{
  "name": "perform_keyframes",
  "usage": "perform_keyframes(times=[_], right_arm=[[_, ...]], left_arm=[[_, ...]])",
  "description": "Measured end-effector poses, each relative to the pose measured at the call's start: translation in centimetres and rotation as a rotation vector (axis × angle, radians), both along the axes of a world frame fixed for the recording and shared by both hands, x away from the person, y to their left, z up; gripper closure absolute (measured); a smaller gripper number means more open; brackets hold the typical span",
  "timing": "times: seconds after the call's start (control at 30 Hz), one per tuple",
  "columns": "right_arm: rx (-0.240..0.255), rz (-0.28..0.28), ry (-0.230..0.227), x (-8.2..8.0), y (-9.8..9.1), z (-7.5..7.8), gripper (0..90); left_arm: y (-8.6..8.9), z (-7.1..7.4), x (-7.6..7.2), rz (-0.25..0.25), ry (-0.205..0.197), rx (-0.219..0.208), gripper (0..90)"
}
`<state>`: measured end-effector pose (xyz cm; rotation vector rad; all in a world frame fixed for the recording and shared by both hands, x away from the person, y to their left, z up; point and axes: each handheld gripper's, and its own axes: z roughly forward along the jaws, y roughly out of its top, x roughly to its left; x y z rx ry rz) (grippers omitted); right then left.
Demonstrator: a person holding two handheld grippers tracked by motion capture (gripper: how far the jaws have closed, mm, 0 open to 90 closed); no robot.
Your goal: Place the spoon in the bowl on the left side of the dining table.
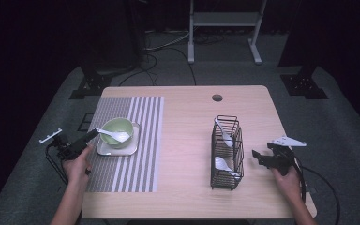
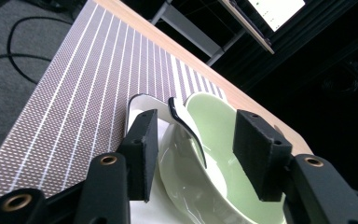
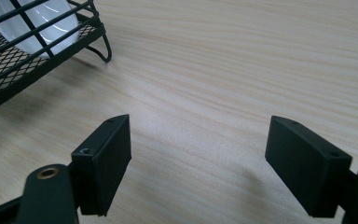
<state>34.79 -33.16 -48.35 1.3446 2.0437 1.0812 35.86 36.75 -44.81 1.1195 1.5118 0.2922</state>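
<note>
High view, lower left: left hand-held gripper (image 1: 93, 133) jaws apart beside green bowl (image 1: 117, 132), spoon (image 1: 112, 135) inside. Right hand-held gripper (image 1: 255, 153) spread near rack (image 1: 227, 152); rack contents possibly spoons, bars obscure.

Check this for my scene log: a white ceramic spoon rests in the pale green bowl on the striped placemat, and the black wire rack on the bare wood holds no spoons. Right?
Not quite. The black wire rack holds two white ceramic spoons, an upper spoon and a lower spoon, as the high view shows. The rest stands: another white ceramic spoon rests in the pale green bowl on the striped placemat.
</note>
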Motion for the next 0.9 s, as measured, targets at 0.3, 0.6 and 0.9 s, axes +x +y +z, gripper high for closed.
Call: perform_keyframes(times=[0.3, 0.6, 0.9], right_arm=[[0.002, 0.002, -0.005, 0.0, 0.0, 0.0, 21.2], [0.008, 0.002, -0.005, 0.0, -0.1, 0.0, 21.2], [0.009, 0.001, -0.004, -0.1, -0.1, 0.0, 21.2]], left_arm=[[-0.7, 0.1, -0.9, -0.048, 0.003, 0.053, 38.6], [-1.3, 0.1, -1.6, -0.093, 0.013, 0.104, 29.6], [-2.1, 0.6, -2.3, -0.132, 0.023, 0.098, 19.1]])
